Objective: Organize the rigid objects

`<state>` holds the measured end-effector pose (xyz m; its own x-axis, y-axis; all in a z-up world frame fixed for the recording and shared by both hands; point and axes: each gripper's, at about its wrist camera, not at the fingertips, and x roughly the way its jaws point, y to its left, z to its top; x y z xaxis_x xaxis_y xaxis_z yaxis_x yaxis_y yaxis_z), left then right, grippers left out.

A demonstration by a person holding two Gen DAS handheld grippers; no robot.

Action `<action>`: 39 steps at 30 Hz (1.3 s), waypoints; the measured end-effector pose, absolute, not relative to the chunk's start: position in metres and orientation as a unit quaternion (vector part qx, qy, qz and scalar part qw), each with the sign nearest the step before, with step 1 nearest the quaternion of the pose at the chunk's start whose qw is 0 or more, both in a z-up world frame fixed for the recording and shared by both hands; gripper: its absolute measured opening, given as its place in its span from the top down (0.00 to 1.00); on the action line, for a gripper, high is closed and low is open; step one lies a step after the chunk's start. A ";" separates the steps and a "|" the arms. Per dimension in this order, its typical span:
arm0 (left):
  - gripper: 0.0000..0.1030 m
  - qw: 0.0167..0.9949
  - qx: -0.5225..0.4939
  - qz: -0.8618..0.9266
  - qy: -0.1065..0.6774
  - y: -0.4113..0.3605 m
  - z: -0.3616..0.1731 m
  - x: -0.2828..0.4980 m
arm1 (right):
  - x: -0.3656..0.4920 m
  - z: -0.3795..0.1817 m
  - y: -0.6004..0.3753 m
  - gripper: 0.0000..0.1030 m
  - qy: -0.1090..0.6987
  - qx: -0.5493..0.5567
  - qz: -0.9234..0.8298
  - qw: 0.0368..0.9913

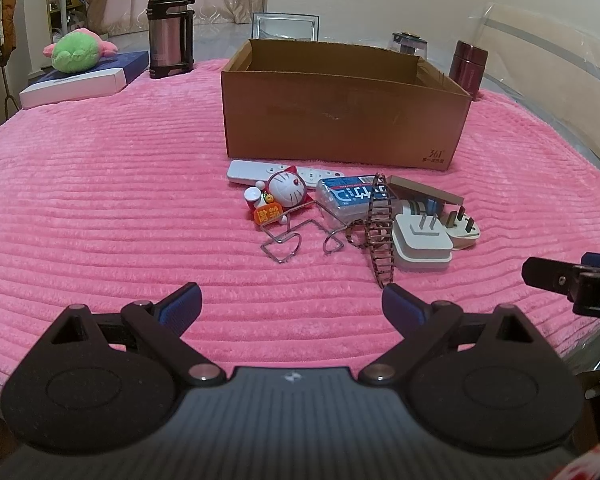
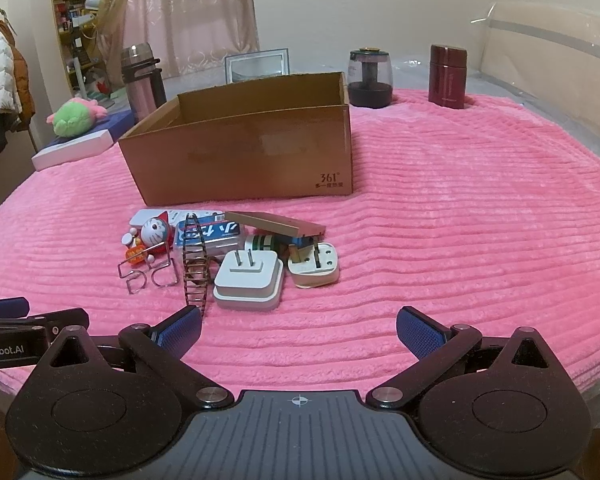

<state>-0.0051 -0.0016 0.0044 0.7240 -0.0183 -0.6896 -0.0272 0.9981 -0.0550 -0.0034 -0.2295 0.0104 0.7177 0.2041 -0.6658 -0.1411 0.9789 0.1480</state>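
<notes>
Left wrist view: nothing is seen inside the cardboard box point(image 1: 340, 116); every item, from remote point(image 1: 248, 172) to white plug adapter point(image 1: 422, 242), lies clustered just before it. Both the left hand-held gripper point(image 1: 292, 304) and right hand-held gripper point(image 2: 299, 326) are held open, empty.

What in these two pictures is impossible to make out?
- Floor of the cardboard box: hidden by its own front wall, both views.
- Right gripper: cut off at the left wrist view's edge; jaws unseen there.
- Green-striped item: mostly hidden under the tan strip, right wrist view.
</notes>
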 end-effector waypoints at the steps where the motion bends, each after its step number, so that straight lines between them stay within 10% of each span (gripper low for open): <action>1: 0.08 0.928 -0.031 0.002 0.372 -0.001 0.004 -0.005 | -0.004 0.010 -0.230 0.02 0.364 0.043 0.093 0.926; 39: 0.10 0.930 -0.006 -0.028 0.366 0.015 -0.020 0.032 | 0.021 -0.015 -0.224 0.02 0.361 0.034 0.111 0.925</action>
<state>0.0318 0.0150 -0.0202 0.7309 -0.0555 -0.6802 0.0470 0.9984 -0.0310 0.0206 -0.2236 -0.0152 0.7146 0.2305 -0.6605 -0.1819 0.9729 0.1427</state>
